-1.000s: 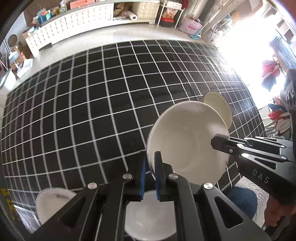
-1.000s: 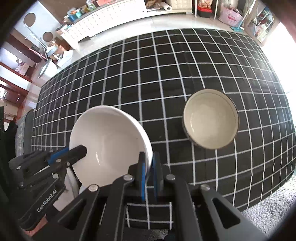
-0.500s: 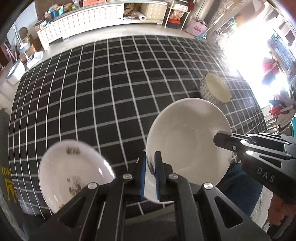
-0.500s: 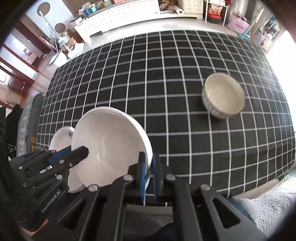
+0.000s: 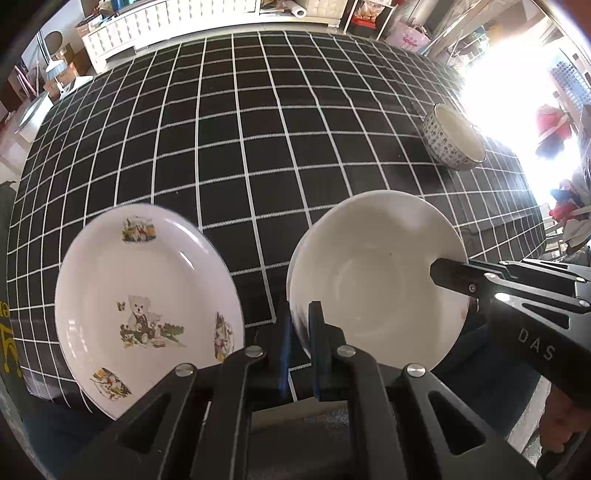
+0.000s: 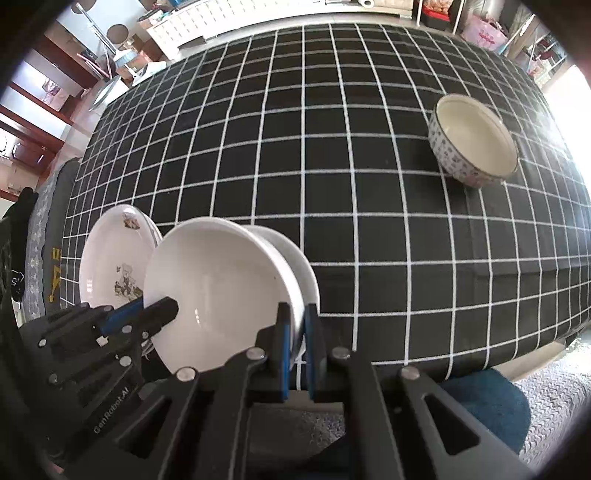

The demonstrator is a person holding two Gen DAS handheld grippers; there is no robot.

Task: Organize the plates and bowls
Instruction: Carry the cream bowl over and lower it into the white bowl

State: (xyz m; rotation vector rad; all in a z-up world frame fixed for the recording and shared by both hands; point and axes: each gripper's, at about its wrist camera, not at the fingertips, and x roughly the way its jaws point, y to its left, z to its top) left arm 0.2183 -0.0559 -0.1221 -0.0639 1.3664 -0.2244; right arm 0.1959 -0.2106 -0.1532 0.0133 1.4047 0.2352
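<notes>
Both grippers have carried the white bowl (image 5: 373, 277) toward the table's near-left edge, beside the teddy-bear plate (image 5: 147, 291). Left gripper (image 5: 300, 325) and right gripper (image 6: 297, 328) each clamp its rim. Patterned bowl (image 6: 474, 147) sits far right.

Black tablecloth with white grid (image 5: 229, 155) covers the table; white slatted cabinet (image 5: 177, 14) behind; pink bag (image 6: 484, 31) on floor, far right.
</notes>
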